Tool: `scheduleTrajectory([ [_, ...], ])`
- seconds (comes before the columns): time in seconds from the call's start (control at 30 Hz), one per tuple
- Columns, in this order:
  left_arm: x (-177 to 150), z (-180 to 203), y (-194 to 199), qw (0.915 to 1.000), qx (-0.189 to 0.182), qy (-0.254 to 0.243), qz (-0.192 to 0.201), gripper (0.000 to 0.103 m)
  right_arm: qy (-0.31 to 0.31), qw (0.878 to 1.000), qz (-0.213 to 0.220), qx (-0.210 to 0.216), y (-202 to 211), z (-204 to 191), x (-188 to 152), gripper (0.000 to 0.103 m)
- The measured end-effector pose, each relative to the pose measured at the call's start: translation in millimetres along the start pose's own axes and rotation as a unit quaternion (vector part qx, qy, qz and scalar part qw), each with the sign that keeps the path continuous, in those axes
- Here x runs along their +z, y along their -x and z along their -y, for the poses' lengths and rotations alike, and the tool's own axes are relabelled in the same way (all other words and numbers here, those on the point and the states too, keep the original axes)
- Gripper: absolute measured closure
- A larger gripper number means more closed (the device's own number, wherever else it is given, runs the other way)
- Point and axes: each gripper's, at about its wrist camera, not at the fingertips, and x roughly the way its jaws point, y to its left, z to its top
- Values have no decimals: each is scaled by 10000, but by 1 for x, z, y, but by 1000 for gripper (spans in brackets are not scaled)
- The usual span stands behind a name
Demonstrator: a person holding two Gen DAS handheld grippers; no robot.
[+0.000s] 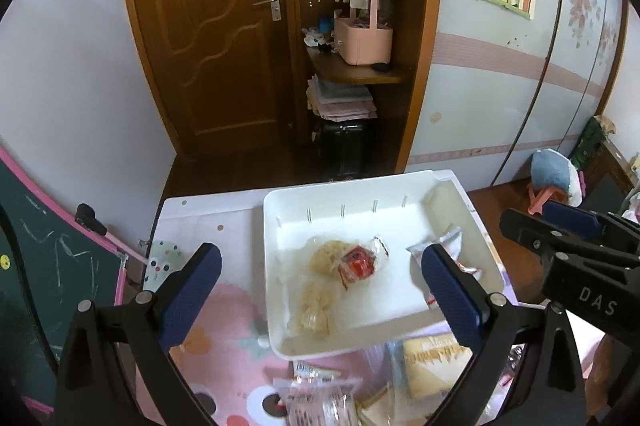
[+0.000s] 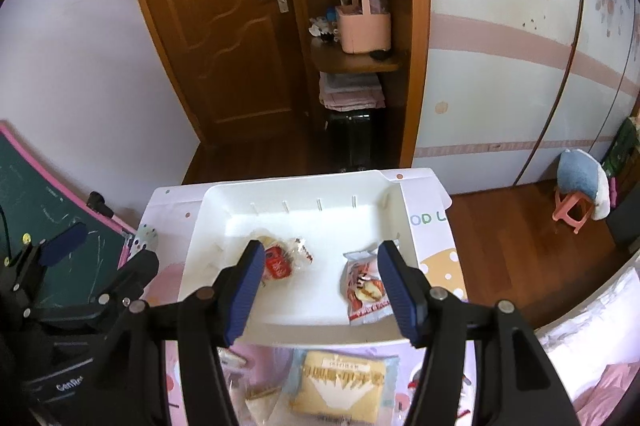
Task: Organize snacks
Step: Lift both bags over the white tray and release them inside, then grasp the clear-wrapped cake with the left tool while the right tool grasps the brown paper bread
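A white tray (image 1: 360, 200) (image 2: 300, 192) stands on the patterned table. In it lie a clear pack with a red label (image 1: 358, 264) (image 2: 278, 262), a pale noodle-like snack (image 1: 316, 310) and a white-and-red packet (image 1: 454, 240) (image 2: 366, 286). My left gripper (image 1: 320, 254) hangs open and wide over the tray's near-left part, holding nothing. My right gripper (image 2: 320, 248) is open above the tray's near edge, with the white-and-red packet just inside its right finger (image 2: 400, 290) and apart from the pads. On the table in front of the tray lie a yellow cake pack (image 2: 340, 382) (image 1: 432, 362) and clear wrappers (image 1: 316, 398).
A green chalkboard with a pink frame (image 1: 48, 266) leans at the left of the table. Behind the table are a wooden door (image 1: 216, 38) and shelves with a pink basket (image 1: 362, 40). A pink stool with a blue cushion (image 2: 576, 186) stands on the wood floor at the right.
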Motion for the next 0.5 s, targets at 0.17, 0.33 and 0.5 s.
scheduleTrajectory([
  [0.17, -14, -10, 46, 9999, -52, 30, 134, 3, 154, 9997, 163, -55, 44, -5, -21, 44],
  [0.33, -40, -20, 91, 9995, -55, -40, 301, 3, 265, 9993, 247, -18, 80, -7, -47, 44],
  [0.5, -79, -30, 130, 9990, -168, -114, 401, 2, 471, 9982, 375, -17, 110, -12, -81, 40],
])
